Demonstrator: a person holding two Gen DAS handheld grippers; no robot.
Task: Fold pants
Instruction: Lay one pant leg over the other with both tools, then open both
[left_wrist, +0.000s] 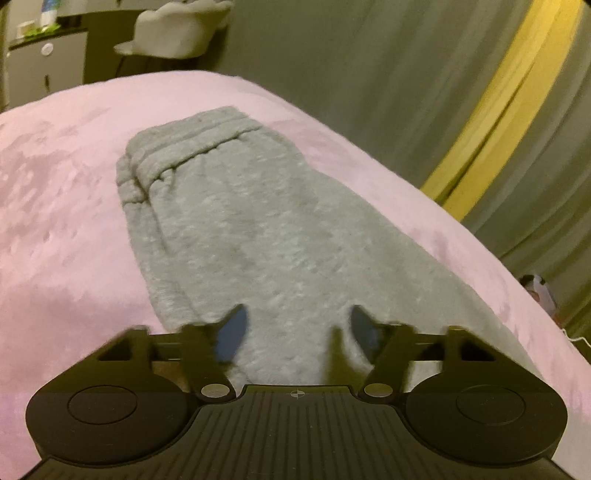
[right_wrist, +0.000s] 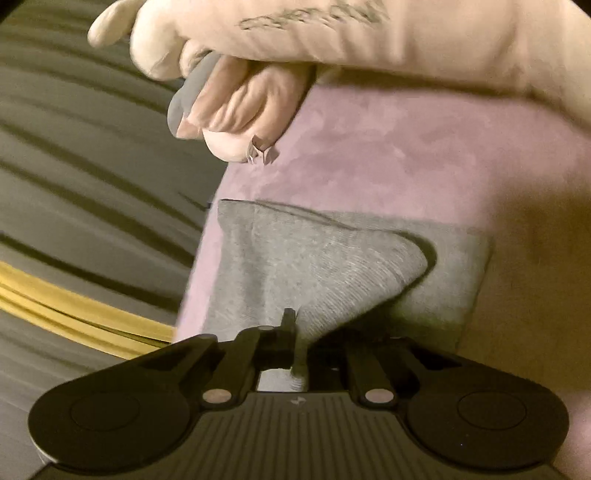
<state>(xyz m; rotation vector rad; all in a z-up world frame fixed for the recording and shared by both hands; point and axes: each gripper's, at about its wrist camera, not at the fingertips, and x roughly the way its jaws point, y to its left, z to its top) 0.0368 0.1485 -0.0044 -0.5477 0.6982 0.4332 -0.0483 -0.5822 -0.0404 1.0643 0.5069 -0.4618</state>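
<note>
Two tongs on one garment. Left tongs (left_wrist: 295, 325): spread wide, hovering over near end of grey pants (left_wrist: 240, 229), nothing gripped; likely placed to take that end for next fold. Right tongs (right_wrist: 295, 332): closed narrow, pinching lifted corner of pants, cloth peaked up from lower layer, probably to carry it over. Pants: on pink bed (left_wrist: 66, 221), laid lengthwise, legs apparently doubled, waistband (left_wrist: 192, 144) at far end. Beyond: person's hand (right_wrist: 236, 107), grey curtain (left_wrist: 369, 66), pale chair (left_wrist: 177, 33).

Black ribbed gripper bodies, blue-padded fingers (left_wrist: 236, 334); pale sleeve (right_wrist: 369, 33)
</note>
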